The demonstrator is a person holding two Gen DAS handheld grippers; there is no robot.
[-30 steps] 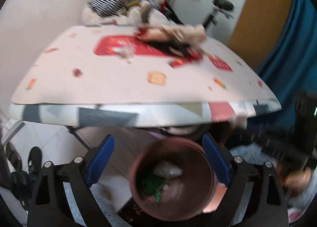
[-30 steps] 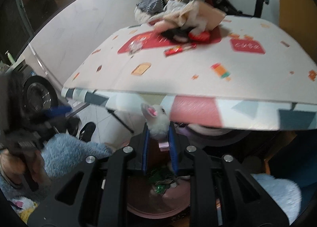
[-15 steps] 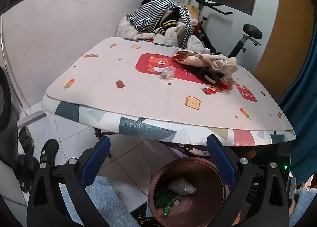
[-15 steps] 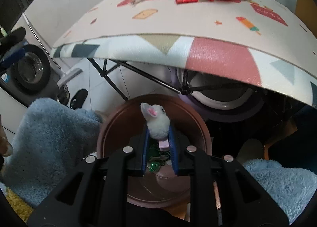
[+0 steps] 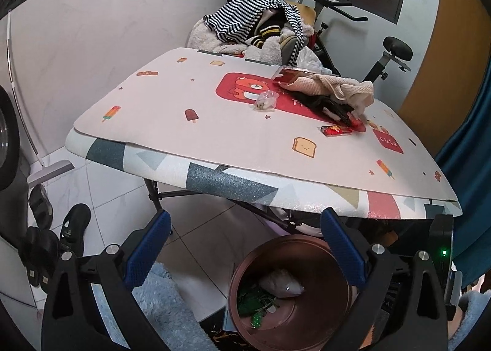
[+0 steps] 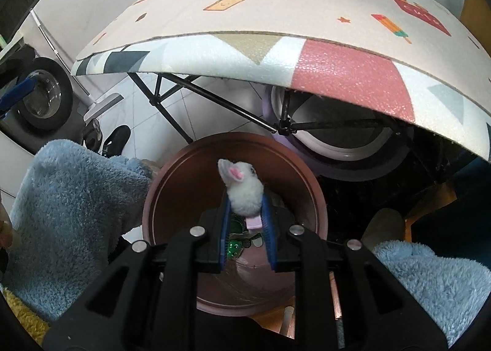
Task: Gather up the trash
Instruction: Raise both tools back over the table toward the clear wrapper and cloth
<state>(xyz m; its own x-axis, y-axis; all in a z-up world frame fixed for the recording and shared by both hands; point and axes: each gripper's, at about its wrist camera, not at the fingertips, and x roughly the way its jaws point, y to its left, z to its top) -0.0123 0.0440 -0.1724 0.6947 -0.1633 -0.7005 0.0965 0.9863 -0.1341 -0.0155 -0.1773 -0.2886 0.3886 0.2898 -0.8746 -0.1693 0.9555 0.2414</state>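
My right gripper [image 6: 245, 216] pinches one small white fluffy bunny toy [image 6: 244, 190] between its blue pads, directly above the one brown round bin [image 6: 159, 194] on the floor by the table's near edge. Inside the bin lie one pale crumpled bag [image 5: 280, 283] and some green wrappers [image 5: 256, 305]. My left gripper [image 5: 245, 246] hangs wide apart with nothing in it, over the same bin. On the table [image 5: 239, 139] above I count one red wrapper [image 5: 336, 130], one clear crumpled wrapper [image 5: 265, 100] and one heap of cloth [image 5: 334, 90].
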